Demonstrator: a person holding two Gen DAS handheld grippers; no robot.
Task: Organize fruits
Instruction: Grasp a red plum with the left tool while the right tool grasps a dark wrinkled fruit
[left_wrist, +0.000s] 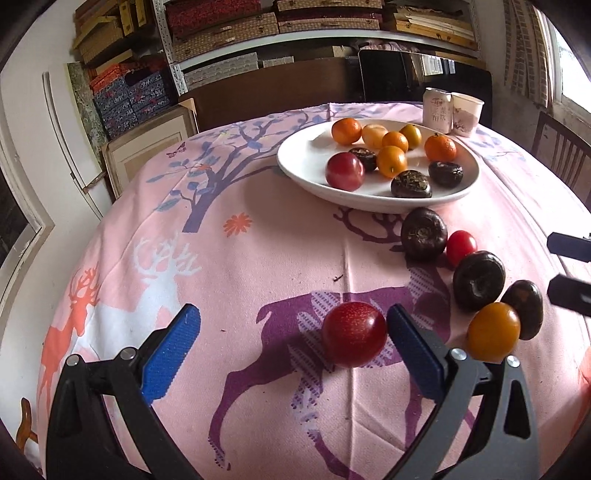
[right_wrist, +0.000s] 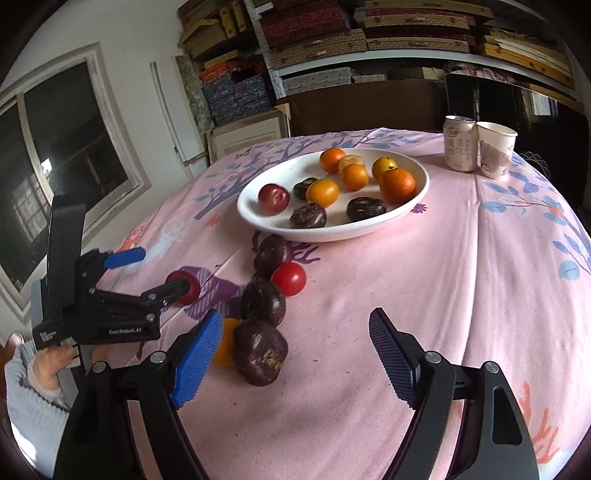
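A white plate (left_wrist: 295, 162) (right_wrist: 406, 210) holds several oranges, dark water chestnuts and a red plum. On the cloth lie a red plum (left_wrist: 354, 334) (right_wrist: 186, 286), a small red tomato (left_wrist: 461, 246) (right_wrist: 289, 278), an orange fruit (left_wrist: 493, 331) (right_wrist: 225, 345) and three dark water chestnuts (left_wrist: 478, 280) (right_wrist: 260, 350). My left gripper (left_wrist: 293, 332) (right_wrist: 155, 271) is open, with the red plum between its fingers, against the right pad. My right gripper (right_wrist: 295, 354) (left_wrist: 569, 269) is open, with the nearest chestnut by its left finger.
A drink can (left_wrist: 437, 109) (right_wrist: 460, 144) and a paper cup (left_wrist: 466, 112) (right_wrist: 495, 149) stand beyond the plate. The table has a pink deer-print cloth (left_wrist: 240, 280) (right_wrist: 461, 277). Shelves of boxes stand behind, and a wooden chair (left_wrist: 565, 151) at the right.
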